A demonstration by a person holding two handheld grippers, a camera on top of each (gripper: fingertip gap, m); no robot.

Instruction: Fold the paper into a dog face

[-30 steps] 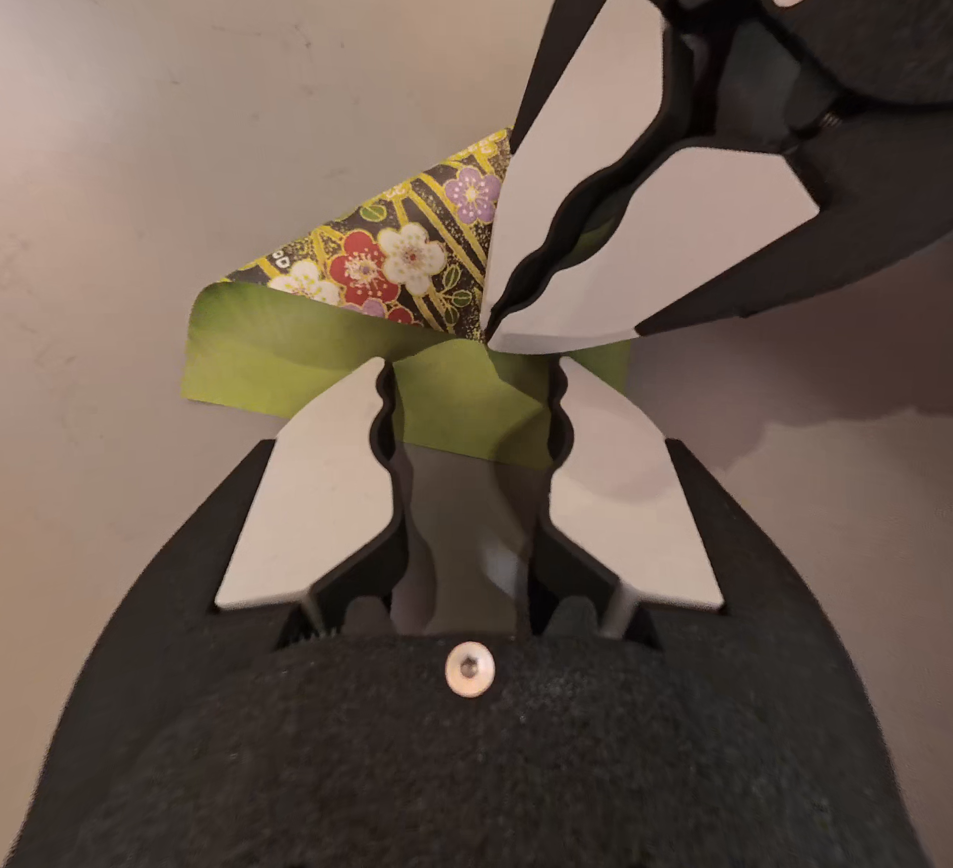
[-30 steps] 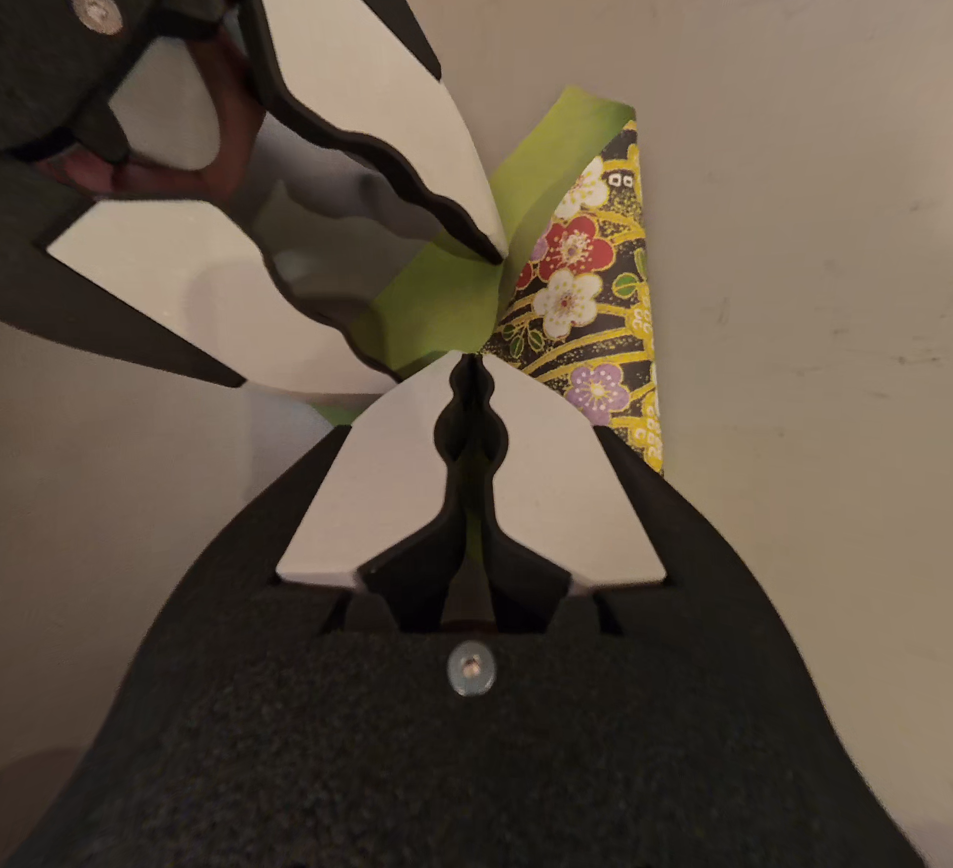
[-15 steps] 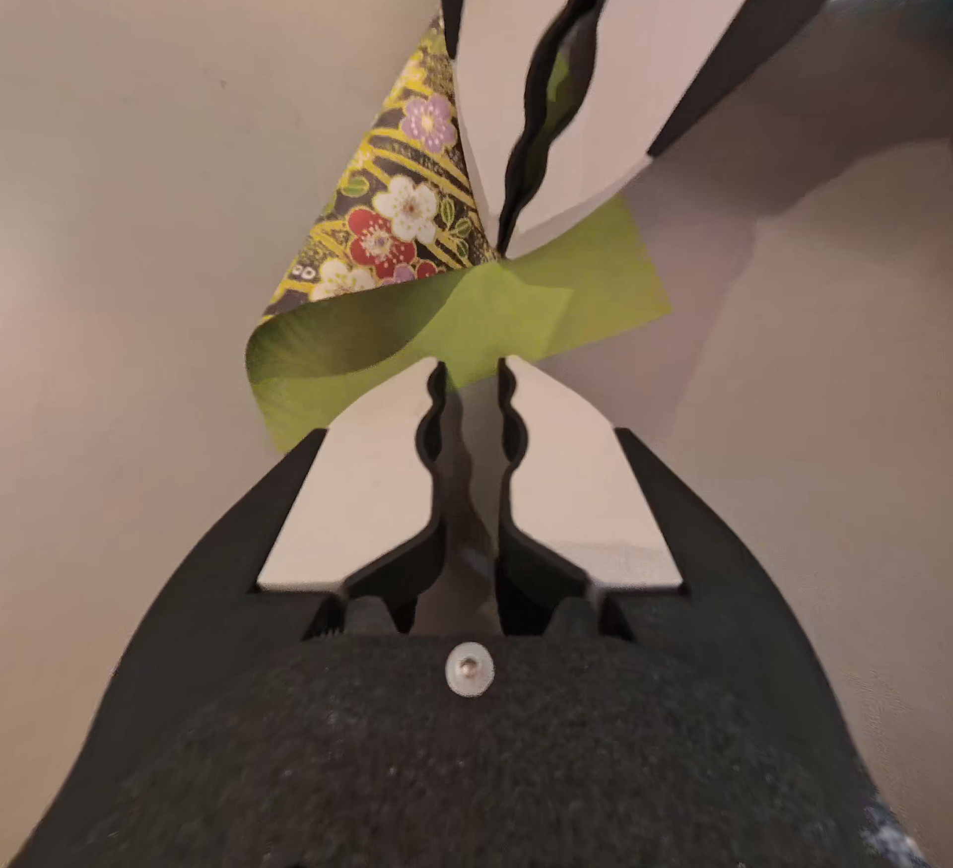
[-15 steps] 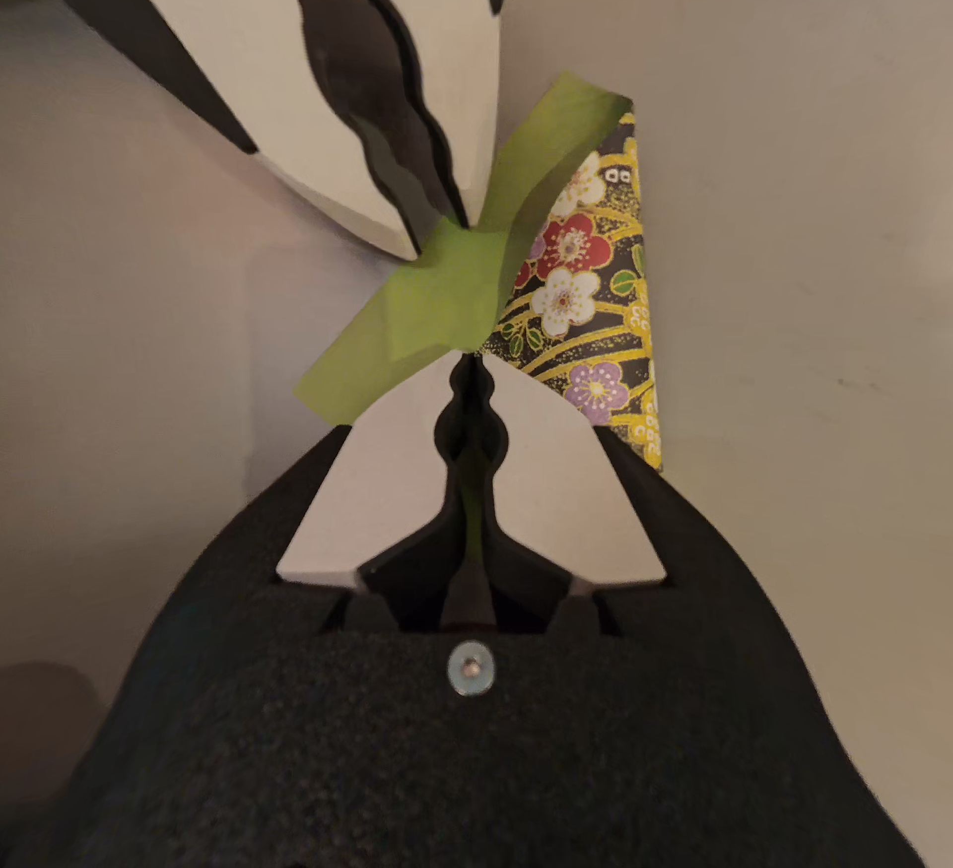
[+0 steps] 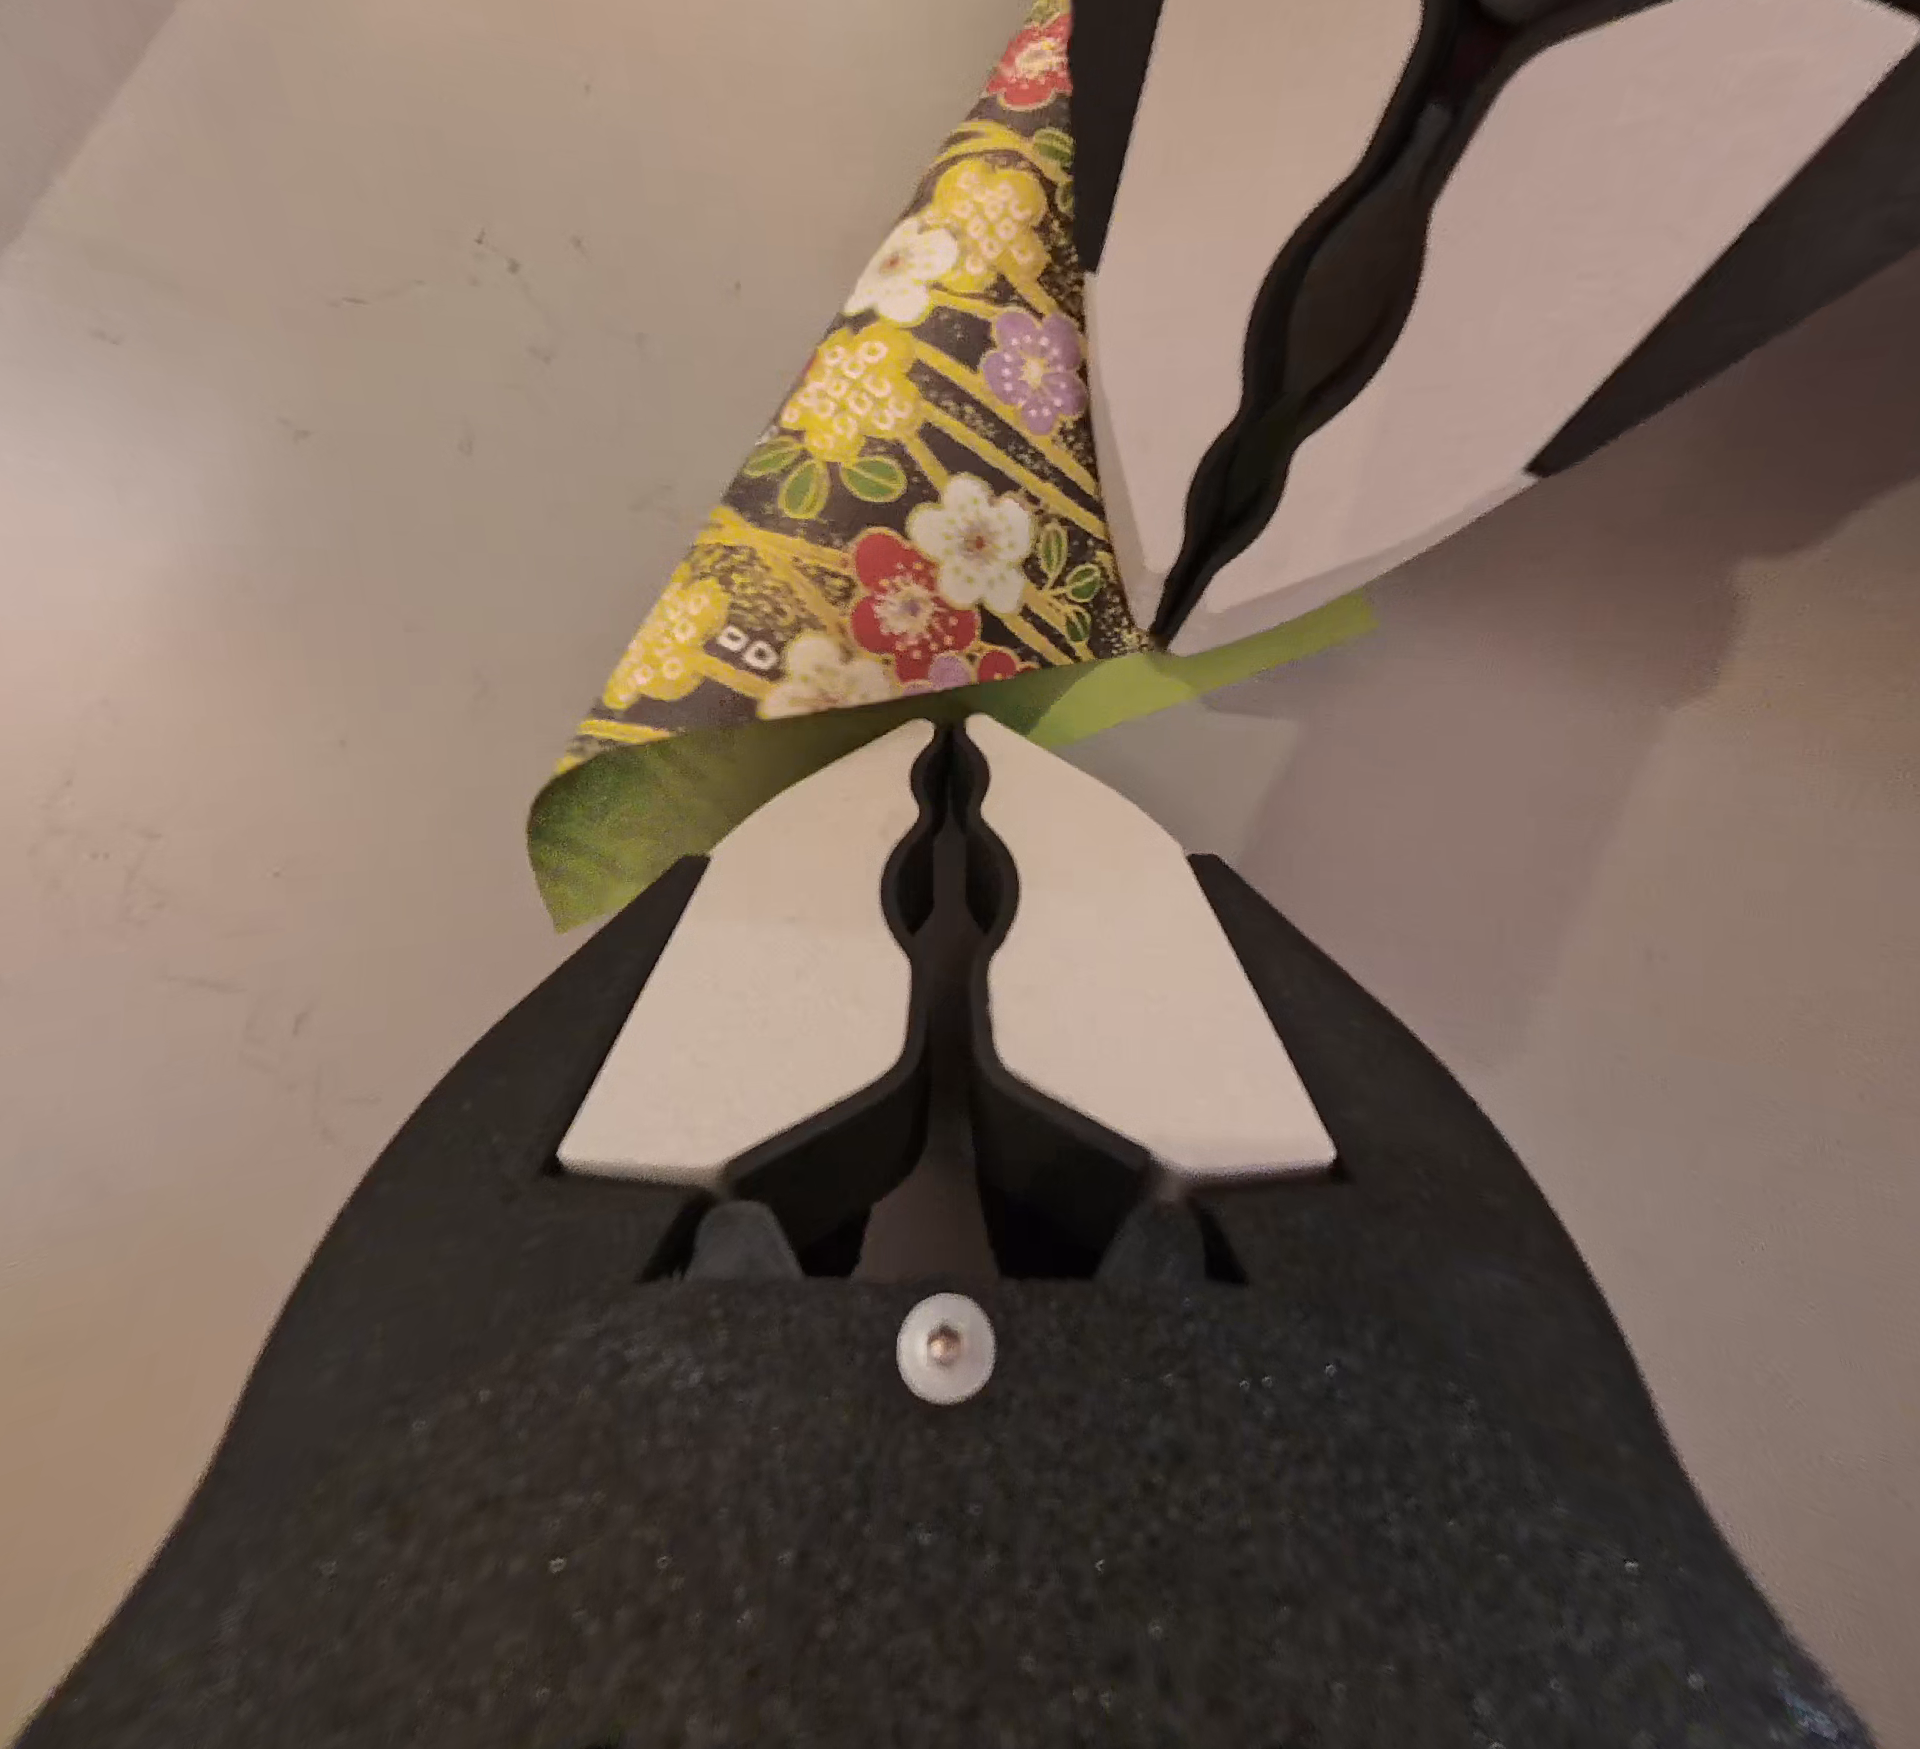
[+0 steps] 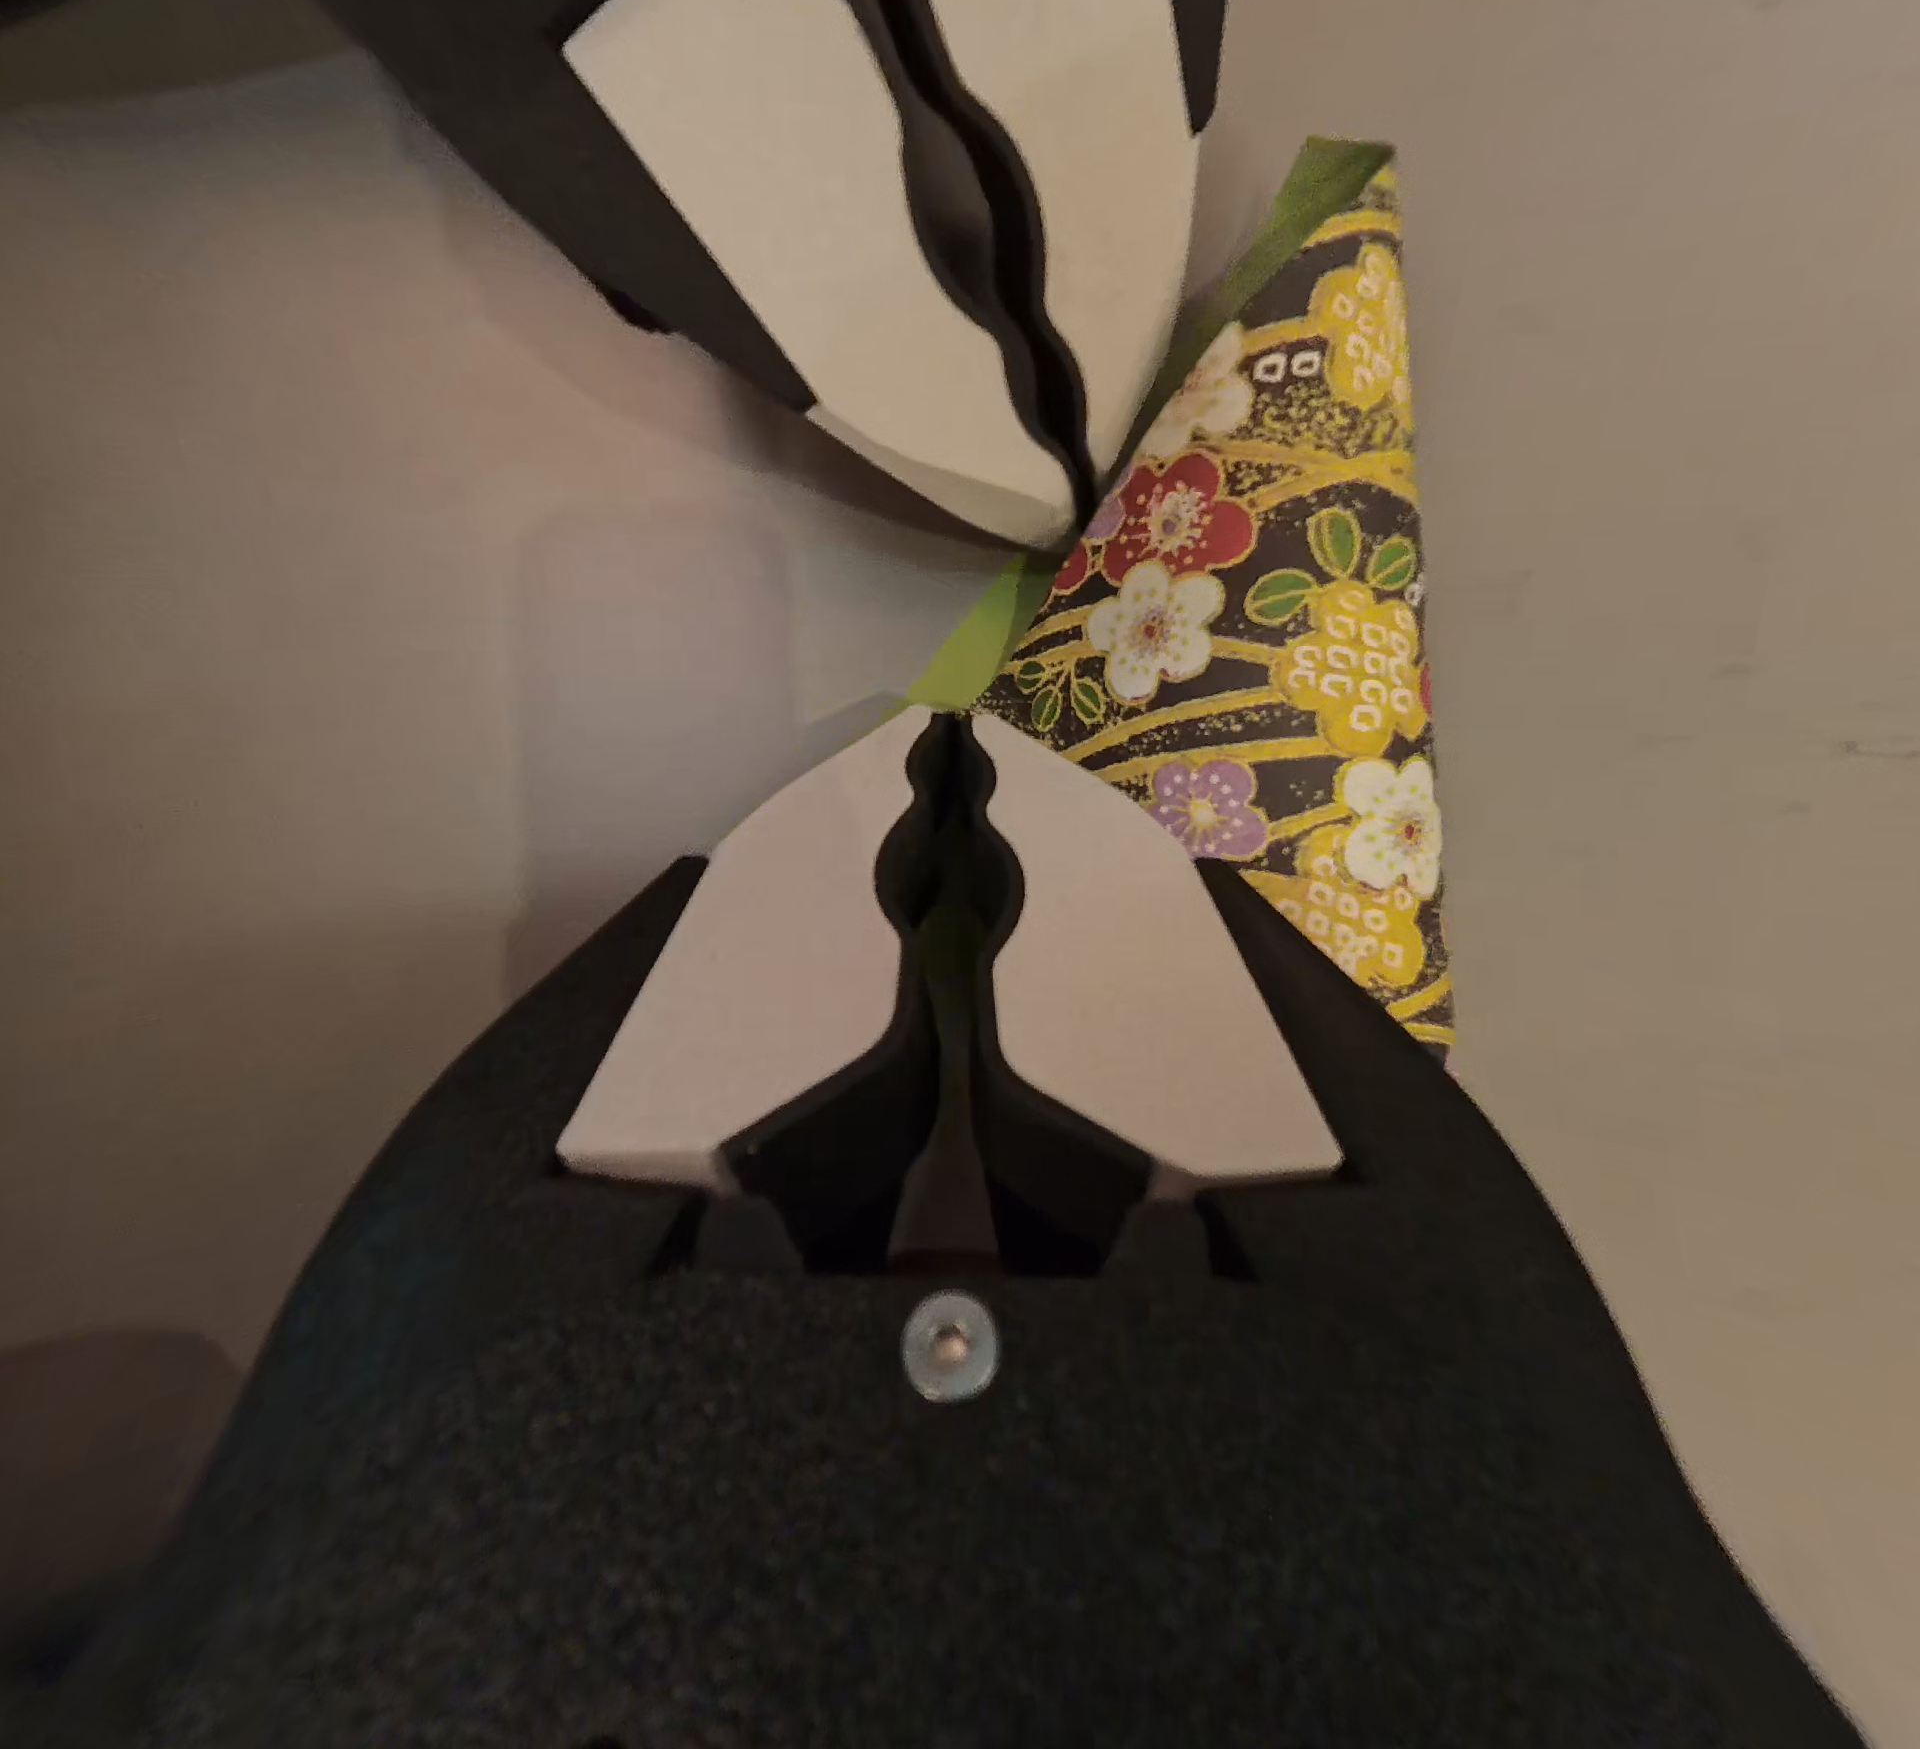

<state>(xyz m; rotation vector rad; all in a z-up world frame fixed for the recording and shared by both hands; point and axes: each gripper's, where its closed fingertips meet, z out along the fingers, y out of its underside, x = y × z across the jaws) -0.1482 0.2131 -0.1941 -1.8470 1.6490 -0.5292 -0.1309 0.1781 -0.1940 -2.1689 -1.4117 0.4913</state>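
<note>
Plainly held clear of the pale table [image 5: 364, 349], between two tools at once. Finds the left gripper [image 5: 951, 733] with fingers pressed together, nipping the green edge of the paper [image 5: 935, 473] right at the tips. Rises from those tips ahead and to the left as a patterned triangle: dark ground, yellow bands, red, white, yellow and purple blossoms. Curls under into a green lip just left of the left finger, and runs on as a thin green strip to the right of the tips. Meets the right gripper [image 5: 1164, 629] there, coming down from the upper right, likewise closed, its tips on the same green strip just beside the left one's.

From the right wrist view, puts the paper ahead and to the right of the right gripper's own tips, patterned face outward, one long edge running down past the right finger. Shows only here a sliver of green [image 6: 948, 946] caught in the gap between the closed fingers, so clamped on the sheet. Shows the left gripper from above left, shut, tips against the fold where green meets pattern. Gives the curled green lip only in the left wrist view; hides it here behind the fingers.
</note>
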